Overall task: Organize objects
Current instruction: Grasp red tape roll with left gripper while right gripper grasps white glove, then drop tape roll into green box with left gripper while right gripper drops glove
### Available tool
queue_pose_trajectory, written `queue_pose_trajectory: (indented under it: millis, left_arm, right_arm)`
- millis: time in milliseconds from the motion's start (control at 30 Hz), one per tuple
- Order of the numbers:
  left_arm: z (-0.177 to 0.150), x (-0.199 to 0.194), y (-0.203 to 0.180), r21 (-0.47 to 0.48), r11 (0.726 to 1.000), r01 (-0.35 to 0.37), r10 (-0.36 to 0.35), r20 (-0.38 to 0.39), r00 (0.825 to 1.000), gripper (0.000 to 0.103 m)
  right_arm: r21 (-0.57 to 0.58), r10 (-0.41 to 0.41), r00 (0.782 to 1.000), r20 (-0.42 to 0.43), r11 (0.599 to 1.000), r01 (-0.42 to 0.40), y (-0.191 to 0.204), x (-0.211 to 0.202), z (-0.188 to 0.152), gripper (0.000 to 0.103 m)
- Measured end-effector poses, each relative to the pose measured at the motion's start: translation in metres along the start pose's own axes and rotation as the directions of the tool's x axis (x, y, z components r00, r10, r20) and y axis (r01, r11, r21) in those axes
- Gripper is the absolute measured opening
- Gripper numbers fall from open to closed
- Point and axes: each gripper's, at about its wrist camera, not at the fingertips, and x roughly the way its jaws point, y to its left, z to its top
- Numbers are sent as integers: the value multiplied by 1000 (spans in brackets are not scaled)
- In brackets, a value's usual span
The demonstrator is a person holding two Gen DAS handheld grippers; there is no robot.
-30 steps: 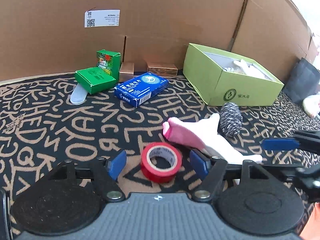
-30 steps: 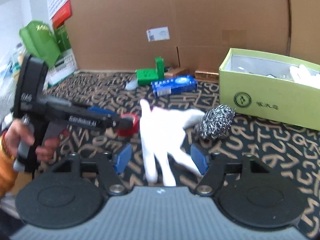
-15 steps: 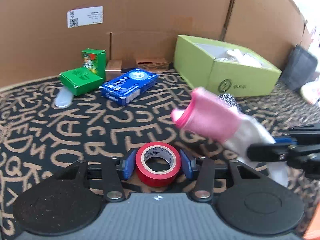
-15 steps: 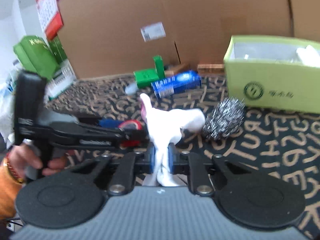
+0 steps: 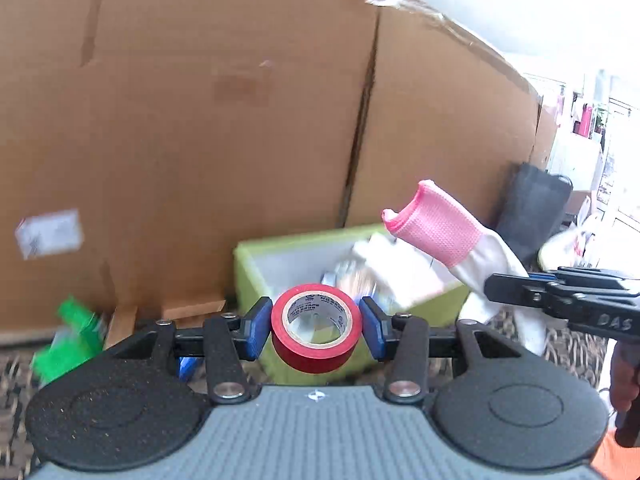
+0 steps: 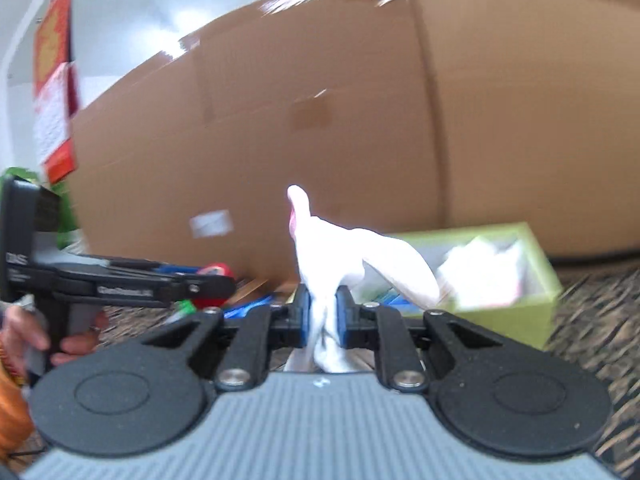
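My left gripper (image 5: pixel 316 326) is shut on a red tape roll (image 5: pixel 316 328), held in the air in front of the lime-green box (image 5: pixel 260 264). My right gripper (image 6: pixel 322 316) is shut on a white glove (image 6: pixel 348 256) with a pink cuff; the glove (image 5: pixel 444 232) hangs in the air right of the tape in the left wrist view, its cuff up. The green box (image 6: pixel 516 320) lies open to the right in the right wrist view, with white items inside. The left gripper (image 6: pixel 208 284) with the tape (image 6: pixel 214 274) shows at the left there.
A tall cardboard wall (image 5: pixel 200 120) stands behind everything. Small green boxes (image 5: pixel 72 332) and a blue box (image 6: pixel 248 306) lie on the patterned mat (image 6: pixel 592 320) at the left. A dark bag (image 5: pixel 532 204) sits at the right. A hand (image 6: pixel 24 332) holds the left tool.
Both grippers closed, the left on the tape and the right on the glove, then lifted them off the mat and moved toward the green box.
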Motion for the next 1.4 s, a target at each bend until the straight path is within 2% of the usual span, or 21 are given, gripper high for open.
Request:
queue_pose_trajectory:
  millis: [67, 233, 367, 500, 567, 600, 633, 667, 733, 833, 1033, 1100, 1233, 1400]
  left_arm:
    - [16, 21, -10, -7, 1000, 23, -23, -1, 1000, 50]
    - [36, 79, -21, -27, 1000, -5, 4, -8, 1000, 50]
    - [36, 117, -21, -40, 998, -42, 41, -45, 998, 50]
    - [28, 138, -20, -31, 998, -59, 57, -62, 996, 50]
    - [22, 143, -18, -33, 999, -38, 36, -66, 997, 68]
    - [18, 144, -17, -40, 998, -47, 44, -74, 996, 83]
    - [15, 141, -16, -48, 997, -61, 57, -66, 996, 88]
    - [10, 138, -14, -52, 997, -62, 60, -50, 997, 88]
    - [5, 134, -12, -50, 997, -53, 51, -45, 998, 89]
    - [2, 131, -7, -74, 994, -79, 74, -64, 995, 90]
    - [-2, 98, -2, -115, 986, -117, 111, -51, 992, 96]
    - [-3, 83, -4, -114, 983, -142, 138, -46, 989, 100]
    - [-8, 57, -9, -138, 973, -183, 177, -57, 983, 100]
    - [-21, 33, -13, -141, 966, -218, 210, -75, 975, 101]
  right_arm:
    - [-39, -68, 997, 29, 997, 69, -13, 8, 13, 13]
    - [-151, -188, 980, 62, 969, 195, -38, 47, 31, 13]
    - [-166, -213, 977, 9, 963, 212, -58, 86, 28, 13]
    - [-148, -189, 977, -101, 974, 173, -67, 125, 13, 15]
    - [-144, -159, 967, -197, 981, 132, -68, 146, 3, 17]
    - [-153, -150, 959, -239, 981, 115, -66, 155, -3, 21]
    - [-169, -152, 957, -247, 979, 112, -63, 157, -8, 36]
    - [-185, -163, 958, -234, 975, 121, -61, 156, -11, 63]
    - [-182, -197, 964, -177, 969, 165, -59, 149, -14, 81]
    - [-142, -184, 969, -165, 977, 161, -58, 144, -10, 82]
    - [-101, -194, 975, -110, 978, 183, -52, 128, 1, 103]
    - [-92, -180, 980, -82, 981, 172, -51, 117, 4, 103]
    - [-93, -164, 985, -48, 983, 159, -34, 91, 8, 103]
    - [-99, -153, 987, -57, 984, 146, -16, 76, -4, 103]
